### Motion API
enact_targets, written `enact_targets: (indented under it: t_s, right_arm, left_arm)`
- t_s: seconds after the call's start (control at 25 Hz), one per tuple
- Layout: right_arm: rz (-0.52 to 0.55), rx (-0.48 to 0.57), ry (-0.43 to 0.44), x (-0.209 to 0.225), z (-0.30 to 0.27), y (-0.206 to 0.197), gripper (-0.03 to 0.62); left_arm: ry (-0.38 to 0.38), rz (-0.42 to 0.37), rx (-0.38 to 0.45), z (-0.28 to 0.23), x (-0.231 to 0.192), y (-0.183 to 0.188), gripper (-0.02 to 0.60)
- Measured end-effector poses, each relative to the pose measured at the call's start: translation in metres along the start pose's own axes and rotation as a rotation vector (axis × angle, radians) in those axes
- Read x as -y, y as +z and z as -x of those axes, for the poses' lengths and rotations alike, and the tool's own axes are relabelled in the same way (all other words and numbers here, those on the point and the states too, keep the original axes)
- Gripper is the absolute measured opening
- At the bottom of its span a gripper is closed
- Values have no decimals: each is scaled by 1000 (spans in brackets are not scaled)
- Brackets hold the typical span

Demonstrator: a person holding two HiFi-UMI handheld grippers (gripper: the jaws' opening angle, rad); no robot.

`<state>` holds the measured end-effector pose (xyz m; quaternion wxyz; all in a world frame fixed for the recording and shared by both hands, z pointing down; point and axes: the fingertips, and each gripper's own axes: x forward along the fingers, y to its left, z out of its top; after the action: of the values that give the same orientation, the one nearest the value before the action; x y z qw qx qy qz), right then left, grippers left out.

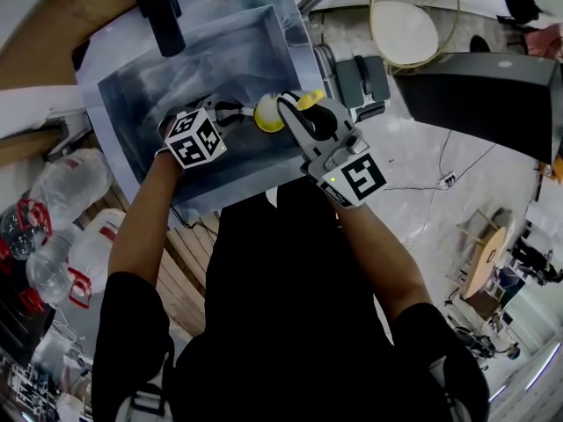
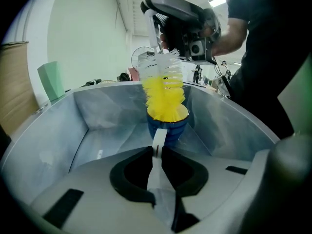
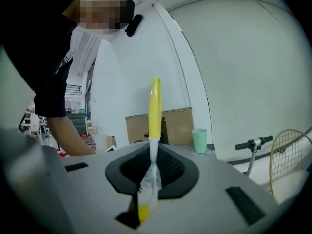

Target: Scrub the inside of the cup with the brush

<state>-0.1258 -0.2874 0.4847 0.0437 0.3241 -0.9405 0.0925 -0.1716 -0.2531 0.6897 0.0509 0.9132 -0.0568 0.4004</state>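
A blue cup with a yellow inside is held over the steel sink. My left gripper is shut on its white handle, and it shows in the head view as the left gripper. The brush's yellow bristles sit in the cup's mouth, with white bristles above them. My right gripper is shut on the brush's clear stem. The brush's yellow handle sticks out past the jaws. From the head camera the right gripper stands just right of the cup.
The sink's walls rise around the cup. A black faucet stands at the sink's back. A green cup and a cardboard box are beyond. Plastic bottles lie left, and a racket lies right.
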Motion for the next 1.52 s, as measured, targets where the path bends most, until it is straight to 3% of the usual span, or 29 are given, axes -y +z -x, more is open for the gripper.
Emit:
enact_targets:
  t_s: [0.16, 0.36, 0.68, 1.0, 1.2, 1.32, 1.4, 1.52]
  right_arm:
    - [36, -44, 17, -5, -8, -28, 48]
    - [-21, -122, 44, -11, -13, -66, 48]
    - [34, -126, -7, 5, -18, -28, 48]
    - [60, -197, -22, 8, -16, -69, 48]
    - [35, -197, -39, 10, -16, -47, 48]
    - [86, -197, -32, 9, -11, -29, 49]
    - [106, -221, -20, 7, -10, -35, 49]
    - [51, -254, -34, 9, -4, -61, 49]
  left_arm:
    - [1, 3, -3, 0, -1, 1, 71]
    - [6, 6, -6, 0, -2, 2, 71]
    - [3, -8, -8, -1, 0, -1, 71]
    - [0, -3, -3, -1, 1, 1, 71]
    - [7, 6, -8, 0, 0, -1, 72]
    - [8, 4, -6, 0, -2, -2, 71]
    - [12, 10, -5, 0, -3, -2, 71]
    - [13, 23, -6, 0, -3, -2, 71]
